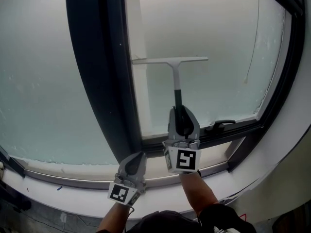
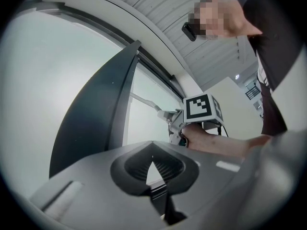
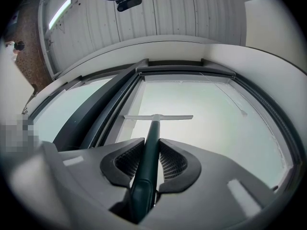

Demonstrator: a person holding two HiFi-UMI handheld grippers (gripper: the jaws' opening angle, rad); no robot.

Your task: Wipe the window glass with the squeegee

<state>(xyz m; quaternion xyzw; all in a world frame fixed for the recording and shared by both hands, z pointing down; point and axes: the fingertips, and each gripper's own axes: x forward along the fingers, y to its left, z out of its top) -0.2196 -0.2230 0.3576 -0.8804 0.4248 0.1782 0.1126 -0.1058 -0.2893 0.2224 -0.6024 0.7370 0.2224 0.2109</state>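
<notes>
At the window glass [image 1: 218, 28], the right gripper [image 3: 152, 159] holds the squeegee [image 3: 153, 128].
Its jaws are clamped from both sides on the dark handle. The shaft runs up from them to the pale blade [image 1: 170, 60], which lies level on the pane toward its left edge. The left gripper [image 2: 152, 163] has its jaws together with nothing between them. It sits lower, beside the dark frame post [image 1: 97, 72] and over the sill [image 1: 73, 181].

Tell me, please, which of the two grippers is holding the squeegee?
The right gripper: its jaws are shut on the dark handle of the squeegee. The left gripper, lower down, holds nothing.
</notes>
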